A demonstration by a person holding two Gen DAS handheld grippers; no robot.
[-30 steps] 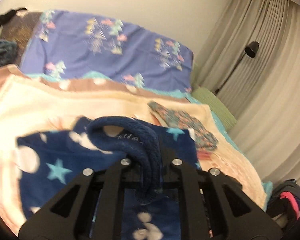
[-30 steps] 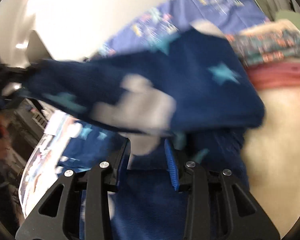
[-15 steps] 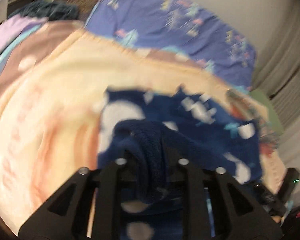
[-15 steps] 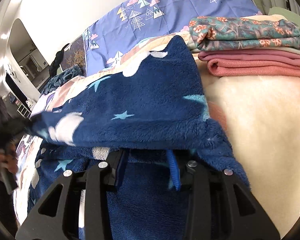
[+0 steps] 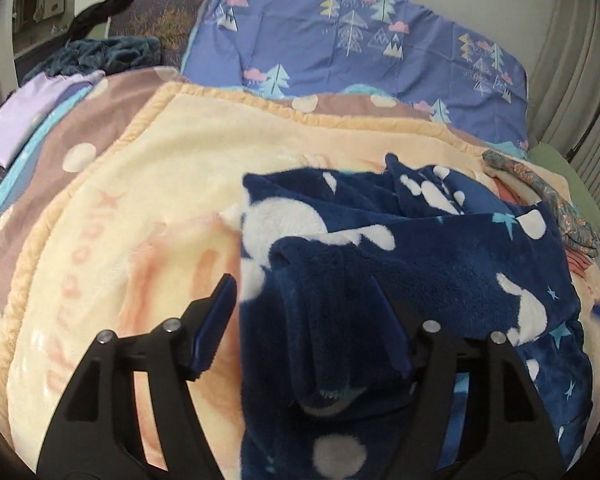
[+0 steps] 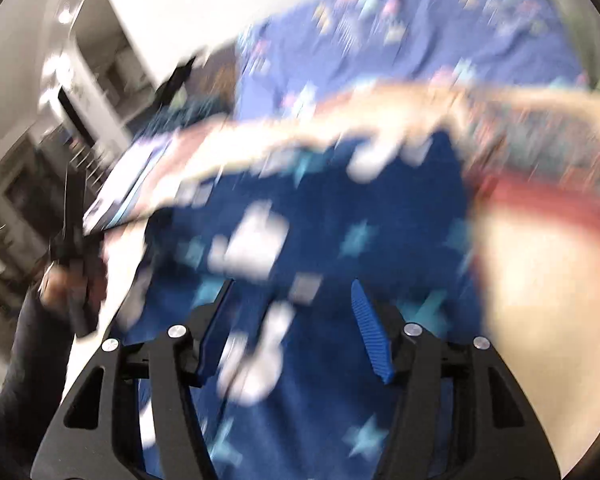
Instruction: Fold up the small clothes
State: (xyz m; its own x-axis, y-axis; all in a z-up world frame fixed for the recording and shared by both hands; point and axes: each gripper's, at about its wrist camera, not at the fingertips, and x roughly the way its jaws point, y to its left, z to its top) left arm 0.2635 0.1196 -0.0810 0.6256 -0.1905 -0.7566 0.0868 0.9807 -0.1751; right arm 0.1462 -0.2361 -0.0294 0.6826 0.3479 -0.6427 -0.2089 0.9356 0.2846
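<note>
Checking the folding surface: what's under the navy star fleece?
The navy star fleece lies on a cream blanket that shows along its left and far edges. Anything directly beneath the fleece is covered.

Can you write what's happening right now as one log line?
fold step | left gripper: open, over navy fleece | right gripper: open, view blurred

Soft, even indoor light filled the left wrist view, with no glare and only faint shading under the folds of the navy fleece garment (image 5: 420, 256). That picture was fairly sharp at its middle, slightly soft toward the rim, where fisheye distortion bowed the cream blanket (image 5: 140, 184) and a dark vignette cut the corners. The right wrist view was heavily motion-blurred throughout, its patterns smeared into streaks. A bright lamp glare (image 6: 65, 16) showed near its upper left edge.
</note>
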